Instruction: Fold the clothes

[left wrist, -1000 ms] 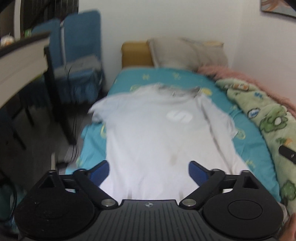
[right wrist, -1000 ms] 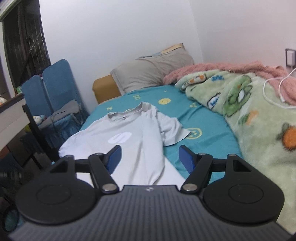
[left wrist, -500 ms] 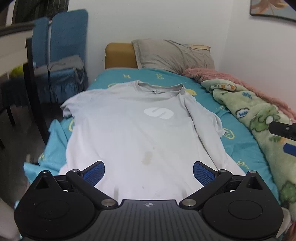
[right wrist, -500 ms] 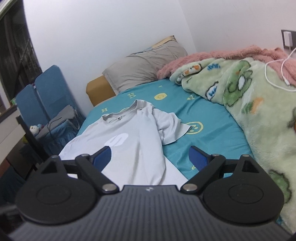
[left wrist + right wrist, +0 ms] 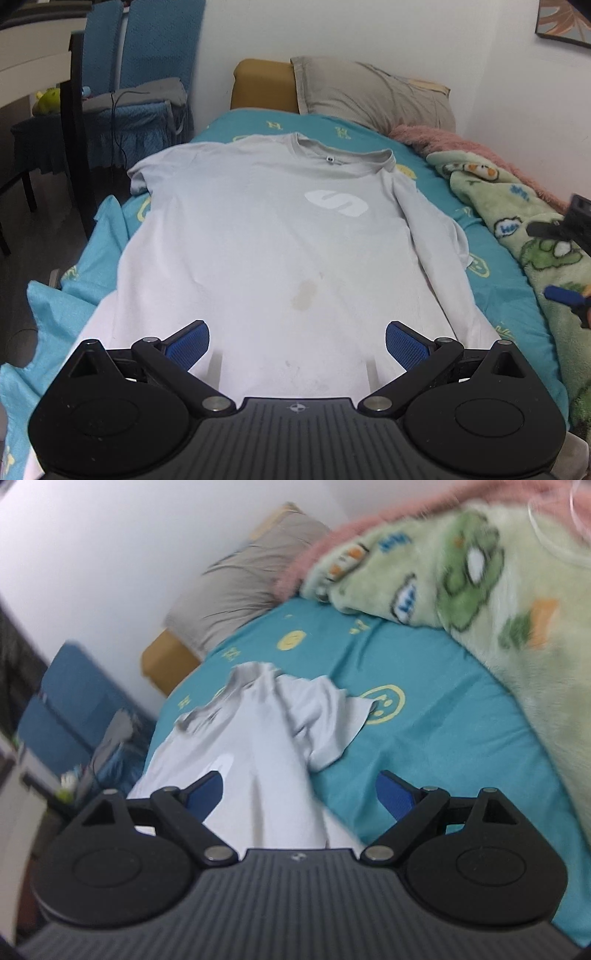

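A light grey T-shirt (image 5: 266, 236) with a white oval logo lies flat, front up, on the teal bed sheet (image 5: 484, 254), collar towards the pillow. A brownish stain marks its lower middle. My left gripper (image 5: 297, 341) hovers open over the shirt's hem, nothing between its blue pads. In the right wrist view the same T-shirt (image 5: 258, 738) shows with its right sleeve rumpled on the teal sheet (image 5: 436, 716). My right gripper (image 5: 299, 794) is open above the shirt's right side edge, holding nothing. The right gripper's tip (image 5: 565, 295) also peeks in at the left wrist view's right edge.
A grey pillow (image 5: 373, 96) and a yellow headboard cushion (image 5: 262, 86) lie at the bed's head. A green cartoon blanket (image 5: 480, 590) with a pink one behind fills the bed's right side. Blue chairs (image 5: 147, 62) and a dark desk (image 5: 37, 55) stand left of the bed.
The left gripper has steadied and moved in over the shirt's hem. The right gripper has swung down and tilted towards the shirt's right sleeve; its view is now blurred. Both stay open.
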Tool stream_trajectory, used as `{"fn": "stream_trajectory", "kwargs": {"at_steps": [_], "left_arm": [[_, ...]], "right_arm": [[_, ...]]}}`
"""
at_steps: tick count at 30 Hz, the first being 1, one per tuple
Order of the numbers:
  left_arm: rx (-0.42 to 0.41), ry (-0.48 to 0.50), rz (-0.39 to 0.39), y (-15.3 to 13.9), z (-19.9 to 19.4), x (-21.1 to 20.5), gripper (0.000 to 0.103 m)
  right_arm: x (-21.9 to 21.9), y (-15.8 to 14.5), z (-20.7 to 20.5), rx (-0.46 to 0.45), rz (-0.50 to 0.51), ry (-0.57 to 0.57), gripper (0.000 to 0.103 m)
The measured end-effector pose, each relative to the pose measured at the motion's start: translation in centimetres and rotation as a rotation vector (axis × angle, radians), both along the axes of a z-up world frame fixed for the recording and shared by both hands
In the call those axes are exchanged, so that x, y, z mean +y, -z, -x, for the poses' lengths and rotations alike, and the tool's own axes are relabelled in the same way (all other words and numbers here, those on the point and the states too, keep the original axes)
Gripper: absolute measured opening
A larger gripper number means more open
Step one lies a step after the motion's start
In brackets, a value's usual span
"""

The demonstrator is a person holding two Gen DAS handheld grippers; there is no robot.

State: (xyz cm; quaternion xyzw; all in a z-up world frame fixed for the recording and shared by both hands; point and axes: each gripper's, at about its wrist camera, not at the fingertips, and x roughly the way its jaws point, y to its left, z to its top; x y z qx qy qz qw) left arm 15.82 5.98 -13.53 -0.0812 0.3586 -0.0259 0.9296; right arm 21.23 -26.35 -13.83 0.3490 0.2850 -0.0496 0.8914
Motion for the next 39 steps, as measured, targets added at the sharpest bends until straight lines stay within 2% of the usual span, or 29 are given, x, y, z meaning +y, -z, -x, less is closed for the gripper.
{"fn": "stream_trajectory", "kwargs": {"at_steps": [1,3,5,8,10,12,14,16,18,21,25,30,33,36,39], "left_arm": [[-0.01,0.001,-0.005,0.2,-0.1,-0.1,0.103],[-0.028,0.001,-0.007,0.4,-0.5,0.0,0.103],[-0.041,-0.003,0.004,0.7,-1.0,0.2,0.103],[-0.048,-0.012,0.026,1.3,-1.9,0.7,0.103],[-0.028,-0.024,0.047,2.2,-2.8,1.1,0.103],[0.003,-0.03,0.067,3.1,-3.5,1.4,0.103],[0.026,-0.027,0.087,3.8,-3.9,1.6,0.103],[0.035,-0.023,0.099,4.2,-4.1,1.7,0.103],[0.031,-0.023,0.103,4.3,-4.1,1.8,0.103],[0.031,-0.03,0.111,4.2,-3.9,2.0,0.103],[0.02,-0.065,0.12,4.0,-3.4,2.4,0.103],[-0.011,-0.082,0.088,3.7,-3.3,2.3,0.103],[-0.023,-0.082,0.069,3.8,-3.4,2.2,0.103],[-0.03,-0.076,0.041,4.0,-3.8,1.9,0.103],[-0.028,-0.067,0.02,4.4,-4.1,1.8,0.103]], "right_arm": [[-0.8,0.8,-1.3,0.008,-0.032,0.023,0.091],[-2.1,2.3,-3.9,0.028,-0.084,0.062,0.078],[-2.8,3.9,-6.3,0.056,-0.092,0.086,0.076],[-3.1,5.9,-9.9,0.091,-0.039,0.092,0.074],[-3.0,7.3,-12.0,0.122,0.007,0.09,0.067],[-2.9,8.6,-13.8,0.152,0.034,0.085,0.055],[-2.6,9.2,-14.9,0.14,0.072,0.081,0.055],[-2.3,9.3,-16.1,0.122,0.095,0.053,0.048],[-1.8,9.0,-16.9,0.11,0.122,0.022,0.024],[-0.8,7.8,-17.7,0.089,0.184,-0.035,0.01],[-0.4,4.7,-18.4,0.031,0.324,-0.067,0.009],[-3.8,0.8,-20.6,0.013,0.452,0.048,0.008],[-5.8,-0.3,-22.7,0.033,0.533,0.115,0.008],[-7.9,0.3,-24.1,0.061,0.541,0.155,0.009],[-9.3,1.4,-23.5,0.021,0.447,0.148,0.015]]}}
